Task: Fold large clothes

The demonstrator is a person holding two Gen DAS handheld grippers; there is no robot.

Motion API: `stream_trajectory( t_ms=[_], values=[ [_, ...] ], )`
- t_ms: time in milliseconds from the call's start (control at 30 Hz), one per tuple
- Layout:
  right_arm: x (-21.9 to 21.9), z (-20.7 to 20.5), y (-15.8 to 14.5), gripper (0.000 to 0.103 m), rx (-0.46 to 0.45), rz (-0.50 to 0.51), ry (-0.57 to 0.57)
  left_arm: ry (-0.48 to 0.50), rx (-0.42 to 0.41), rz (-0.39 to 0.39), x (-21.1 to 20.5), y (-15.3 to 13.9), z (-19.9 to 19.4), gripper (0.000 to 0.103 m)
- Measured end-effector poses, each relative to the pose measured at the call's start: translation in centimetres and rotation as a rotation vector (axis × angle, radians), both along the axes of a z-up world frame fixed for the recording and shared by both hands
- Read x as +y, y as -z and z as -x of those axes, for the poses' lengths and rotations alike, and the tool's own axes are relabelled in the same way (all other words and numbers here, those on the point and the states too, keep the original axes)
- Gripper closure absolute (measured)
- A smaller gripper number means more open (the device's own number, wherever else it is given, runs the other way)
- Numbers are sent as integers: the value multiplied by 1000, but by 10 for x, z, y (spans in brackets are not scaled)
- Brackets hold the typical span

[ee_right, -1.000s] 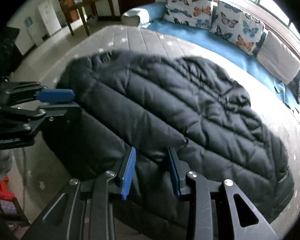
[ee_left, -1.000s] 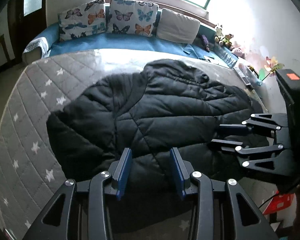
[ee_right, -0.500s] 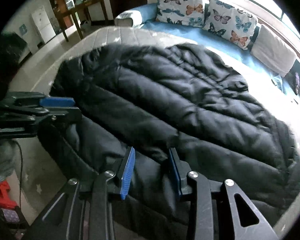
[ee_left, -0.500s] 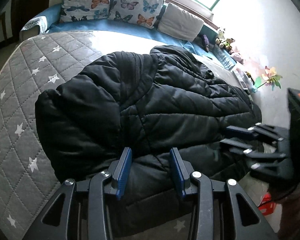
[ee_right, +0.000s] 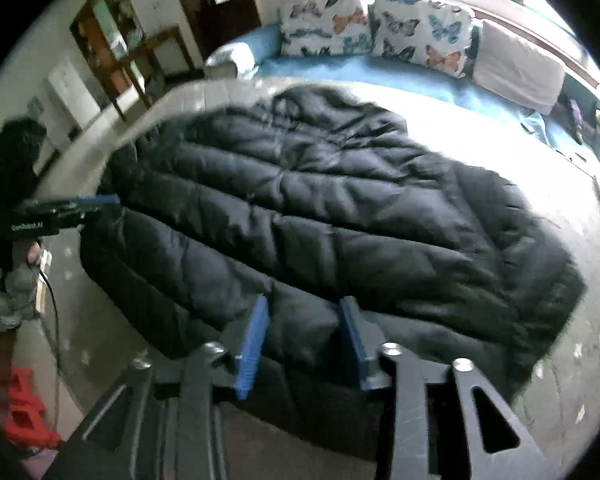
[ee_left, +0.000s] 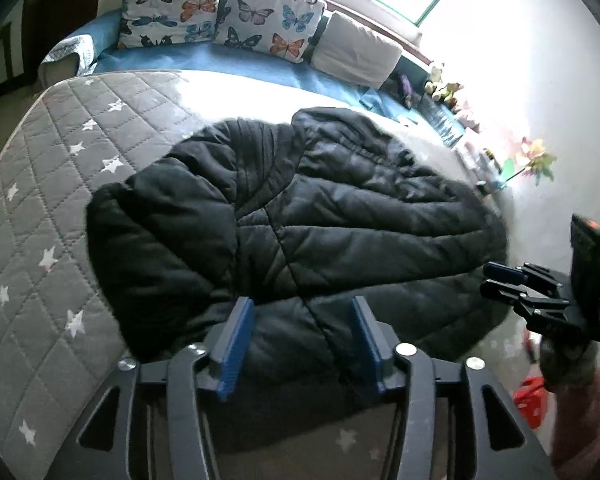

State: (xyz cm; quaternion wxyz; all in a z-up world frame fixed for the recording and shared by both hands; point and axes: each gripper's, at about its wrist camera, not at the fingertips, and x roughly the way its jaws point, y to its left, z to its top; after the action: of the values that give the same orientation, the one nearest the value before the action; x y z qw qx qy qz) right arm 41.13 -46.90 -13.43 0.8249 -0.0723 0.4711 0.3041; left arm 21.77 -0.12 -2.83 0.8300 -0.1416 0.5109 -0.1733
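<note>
A large black quilted puffer jacket (ee_left: 300, 232) lies spread on a grey star-patterned mattress (ee_left: 52, 208); it also fills the right wrist view (ee_right: 340, 216). My left gripper (ee_left: 300, 336) is open and empty, its blue-padded fingers over the jacket's near edge. My right gripper (ee_right: 304, 340) is open and empty over the near hem. The right gripper also shows at the far right of the left wrist view (ee_left: 500, 280), beside the jacket's end. The left gripper shows at the left of the right wrist view (ee_right: 80, 208), at the jacket's other end.
Butterfly pillows (ee_left: 220, 20) and a white cushion (ee_left: 356, 56) line a blue bench behind the mattress. Stuffed toys (ee_left: 444, 88) and a flower (ee_left: 532, 164) stand by the right wall. A wooden table (ee_right: 156, 56) stands far left. A red object (ee_right: 24, 412) lies on the floor.
Both grippers have opened wider and drawn back a little from the jacket. The right gripper has moved outward toward the jacket's end. The jacket lies as before.
</note>
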Motion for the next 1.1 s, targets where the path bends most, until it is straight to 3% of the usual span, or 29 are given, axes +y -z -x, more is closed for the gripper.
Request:
stream_trajectory(
  t_ms=[67, 133, 167, 200, 233, 433, 533, 733, 967, 1100],
  values=[
    [-22, -1, -8, 33, 2, -45, 28, -22, -42, 24, 13, -15, 9, 37],
    [-59, -2, -14, 29, 26, -129, 90, -50, -94, 35, 28, -27, 17, 18],
    [-65, -10, -13, 21, 34, -152, 108, -68, -118, 42, 36, -31, 20, 9],
    [-81, -11, -11, 16, 47, -189, 133, -84, -131, 51, 45, -33, 23, 5],
    [-91, -16, -10, 11, 56, -209, 154, -96, -132, 60, 52, -33, 24, 5],
    [-133, -38, 26, 9, 166, -381, 268, -178, -37, 176, 90, -5, 17, 3],
    [-137, -43, 44, 9, 205, -395, 283, -225, 4, 228, 103, 11, 12, 3],
    [-133, -63, 76, 5, 293, -432, 273, -274, 54, 238, 118, 35, -2, 2],
    [-130, -80, 94, 0, 368, -511, 260, -290, 100, 248, 117, 62, -25, 2],
    [-125, -83, 91, 0, 374, -499, 249, -292, 127, 322, 115, 77, -34, 1]
  ],
)
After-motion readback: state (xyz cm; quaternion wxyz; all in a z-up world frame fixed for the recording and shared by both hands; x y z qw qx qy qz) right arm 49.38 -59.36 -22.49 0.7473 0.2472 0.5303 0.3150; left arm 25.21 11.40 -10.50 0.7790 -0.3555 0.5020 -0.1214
